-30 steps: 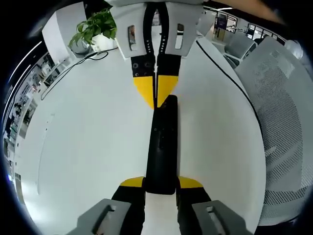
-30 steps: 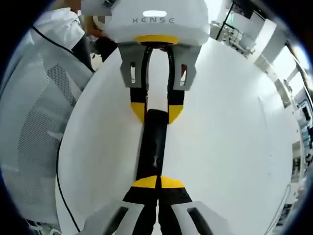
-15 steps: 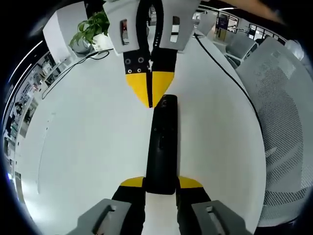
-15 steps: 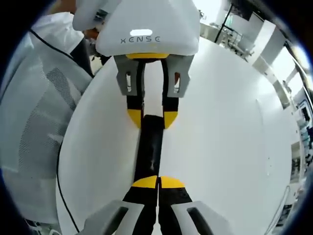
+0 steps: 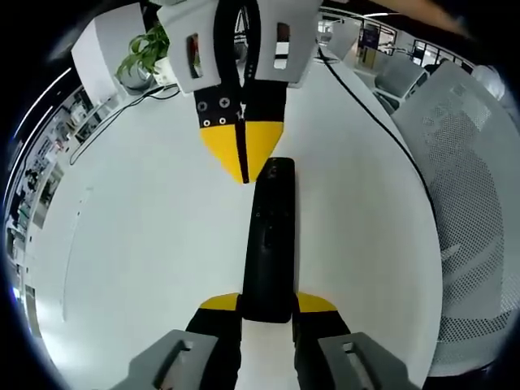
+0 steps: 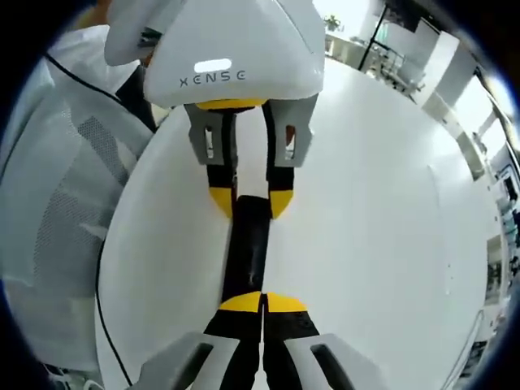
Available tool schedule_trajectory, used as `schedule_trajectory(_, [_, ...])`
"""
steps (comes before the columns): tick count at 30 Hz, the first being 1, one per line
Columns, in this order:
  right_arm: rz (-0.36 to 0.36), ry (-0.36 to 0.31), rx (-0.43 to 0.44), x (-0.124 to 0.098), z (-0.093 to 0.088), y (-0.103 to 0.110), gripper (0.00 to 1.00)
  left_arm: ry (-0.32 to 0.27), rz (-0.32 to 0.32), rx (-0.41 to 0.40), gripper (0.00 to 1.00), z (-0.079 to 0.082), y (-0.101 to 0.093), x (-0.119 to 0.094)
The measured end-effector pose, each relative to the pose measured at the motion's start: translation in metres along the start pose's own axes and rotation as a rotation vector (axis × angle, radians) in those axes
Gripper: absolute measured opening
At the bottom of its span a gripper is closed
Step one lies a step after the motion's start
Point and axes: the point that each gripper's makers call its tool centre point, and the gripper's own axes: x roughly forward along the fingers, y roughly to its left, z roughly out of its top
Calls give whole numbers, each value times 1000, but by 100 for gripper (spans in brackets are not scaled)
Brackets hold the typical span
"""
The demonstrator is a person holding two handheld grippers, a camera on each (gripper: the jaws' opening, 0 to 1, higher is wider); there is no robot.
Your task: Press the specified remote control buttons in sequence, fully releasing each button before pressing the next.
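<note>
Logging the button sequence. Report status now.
Left gripper shut on remote, holding its near end. Right gripper shut, tips over remote's far end. White table; nothing in the way.

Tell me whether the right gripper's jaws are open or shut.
Shut. The right gripper has its yellow tips pressed together, at the end of the flat black remote control.

Both cameras sit close above the white desk (image 5: pixel 146 244), facing each other along the black remote control (image 5: pixel 270 240): the left gripper view looks from its near end, the right gripper view from the opposite end.
</note>
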Motion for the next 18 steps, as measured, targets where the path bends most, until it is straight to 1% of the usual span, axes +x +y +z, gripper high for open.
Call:
schedule_trajectory(7, [6,-7,-5,6,4,1,0,-3,-2,-4,22,0,0,0])
schedule_trajectory(11, [14,-7,-1,13,4,-1,0,-3,-1,-5,22,0,0,0])
schedule_trajectory(18, [27,7,-4,22,2,0,0,-5,2,-2,22,-1,0,0])
